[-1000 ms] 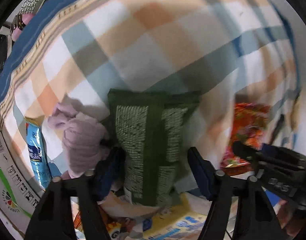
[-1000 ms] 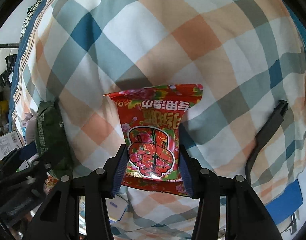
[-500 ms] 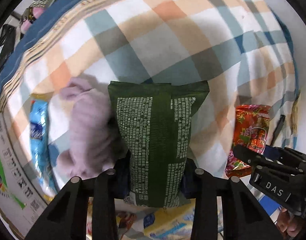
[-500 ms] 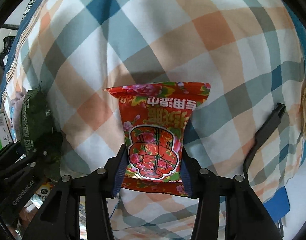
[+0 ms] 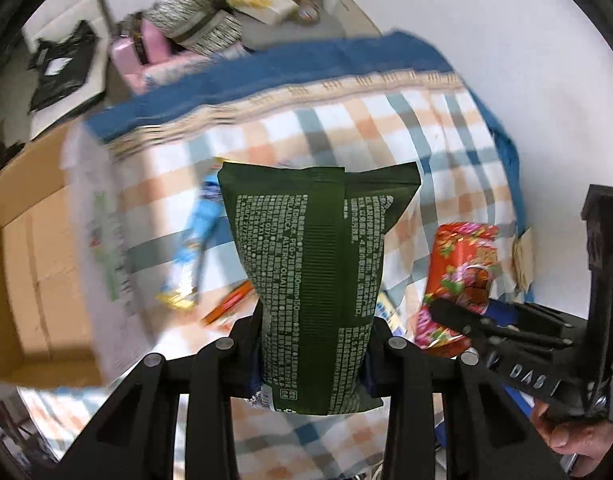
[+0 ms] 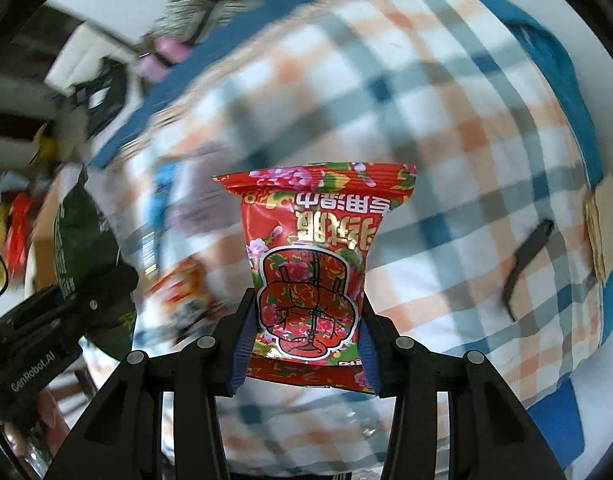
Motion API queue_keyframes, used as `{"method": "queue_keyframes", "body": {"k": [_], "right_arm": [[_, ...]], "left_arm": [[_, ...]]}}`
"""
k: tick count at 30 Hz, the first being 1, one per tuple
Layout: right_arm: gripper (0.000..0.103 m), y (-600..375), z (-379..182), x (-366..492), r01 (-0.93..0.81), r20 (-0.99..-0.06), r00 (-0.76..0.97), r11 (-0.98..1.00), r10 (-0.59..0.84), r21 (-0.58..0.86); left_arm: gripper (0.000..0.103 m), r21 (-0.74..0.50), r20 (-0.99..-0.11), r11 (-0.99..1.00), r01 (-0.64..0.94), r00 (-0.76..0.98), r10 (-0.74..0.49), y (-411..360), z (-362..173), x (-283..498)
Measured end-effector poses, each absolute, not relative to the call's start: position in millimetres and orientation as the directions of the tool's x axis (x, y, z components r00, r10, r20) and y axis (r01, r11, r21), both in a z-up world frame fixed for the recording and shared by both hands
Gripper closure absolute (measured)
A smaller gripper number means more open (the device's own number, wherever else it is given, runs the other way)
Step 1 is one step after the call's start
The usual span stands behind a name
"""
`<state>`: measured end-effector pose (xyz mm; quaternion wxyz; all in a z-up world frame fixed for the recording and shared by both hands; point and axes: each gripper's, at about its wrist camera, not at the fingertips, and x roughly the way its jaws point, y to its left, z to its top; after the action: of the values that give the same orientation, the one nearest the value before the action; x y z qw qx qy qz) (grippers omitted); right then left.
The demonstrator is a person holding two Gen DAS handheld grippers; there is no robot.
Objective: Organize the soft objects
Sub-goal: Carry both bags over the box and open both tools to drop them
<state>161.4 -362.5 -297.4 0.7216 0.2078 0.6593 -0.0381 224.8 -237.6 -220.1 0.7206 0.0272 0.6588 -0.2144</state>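
Observation:
My left gripper (image 5: 312, 344) is shut on a dark green packet (image 5: 318, 272) with white print and holds it upright, lifted above the checked bedcover (image 5: 446, 128). My right gripper (image 6: 304, 344) is shut on a red flowered packet (image 6: 314, 256) and holds it up too. The red packet also shows at the right of the left wrist view (image 5: 460, 268). The green packet shows at the left of the right wrist view (image 6: 80, 240). A blue packet (image 5: 200, 236) lies on the cover behind the green one.
An open cardboard box (image 5: 30, 248) stands at the left of the bed. A black clip-like object (image 6: 526, 256) and a brown paper piece (image 6: 602, 224) lie on the cover at the right. Clutter (image 5: 194, 24) sits beyond the bed's blue edge.
Both grippers have risen off the bedcover with their packets. The left gripper closed on the green packet a second ago. The view now takes in the box and room.

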Motion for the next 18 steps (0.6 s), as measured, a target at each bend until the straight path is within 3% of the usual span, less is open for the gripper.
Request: {"method": "queue_keyframes", "body": {"k": [9,18], "right_arm": [[0.055,-179.3,-171.7,183.7,0.033,-0.930,0.135,0.936,0.343,0.350],[0.055,-50.9,-140.6,249.1,-0.050,-0.948,0.100,0.953,0.302,0.299]], "left_arm": [[0.070,-0.229,-0.958,0.959,0.168,0.134,-0.252,-98.1,-178.1,243.6],[0.070,-0.256,-0.955,0.965,0.064,0.137,-0.263,7.0,-192.7,295.8]]}}
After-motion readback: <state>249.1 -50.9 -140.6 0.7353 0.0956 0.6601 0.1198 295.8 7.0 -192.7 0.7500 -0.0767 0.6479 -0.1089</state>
